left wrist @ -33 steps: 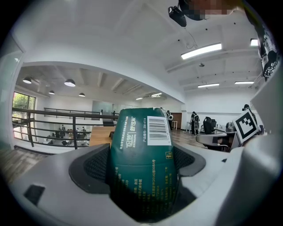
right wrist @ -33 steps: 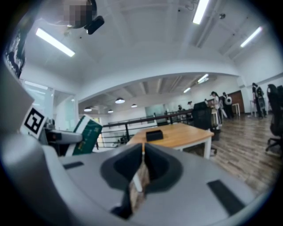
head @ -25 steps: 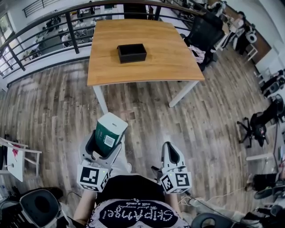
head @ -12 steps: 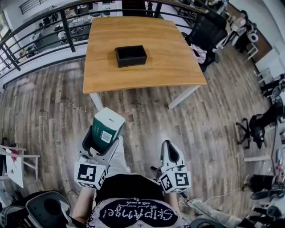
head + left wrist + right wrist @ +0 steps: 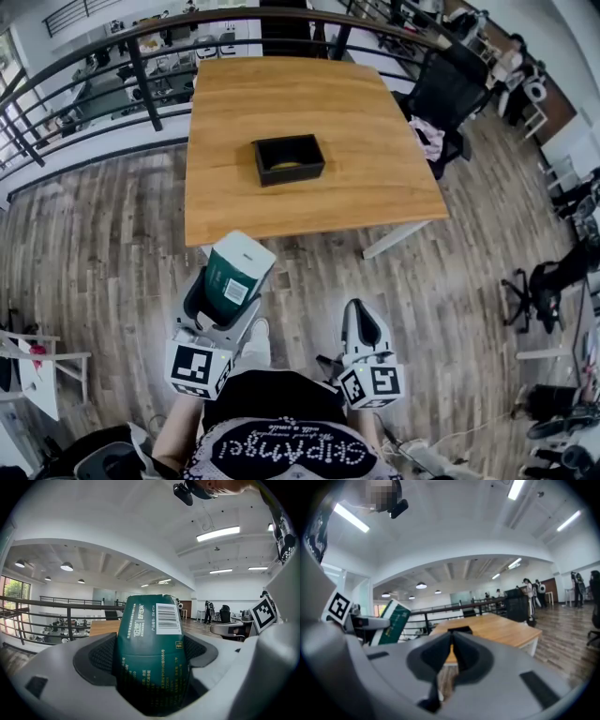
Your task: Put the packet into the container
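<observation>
Here the left tongs [image 5: 228, 292] are clamped on a dark green packet [image 5: 234, 270] with a white top and a barcode label. The left gripper view shows the packet [image 5: 151, 641] wedged between the two dark pads and standing up out of them, its long axis running along the jaws. In the head view it sits in the lower left of centre, over the wood-plank floor [image 5: 112, 234], tipped towards the upper right of the frame.

The right tongs [image 5: 362, 323], low and right of centre, are pressed together with nothing between them, as the right gripper view [image 5: 451, 649] makes plain.

The black open-topped container [image 5: 289, 175] sits on the wooden worktop [image 5: 281, 94] in the upper middle of the frame, well apart from the packet and lying above and a little to the right of it. The worktop's near edge falls between the two. The packet's top already leans roughly that way, and the left tongs are the nearer pair. So the carry looks to be under way, with the drop not yet done. The next move probably calls for reaching forward and slightly rightward over the near edge.
</observation>
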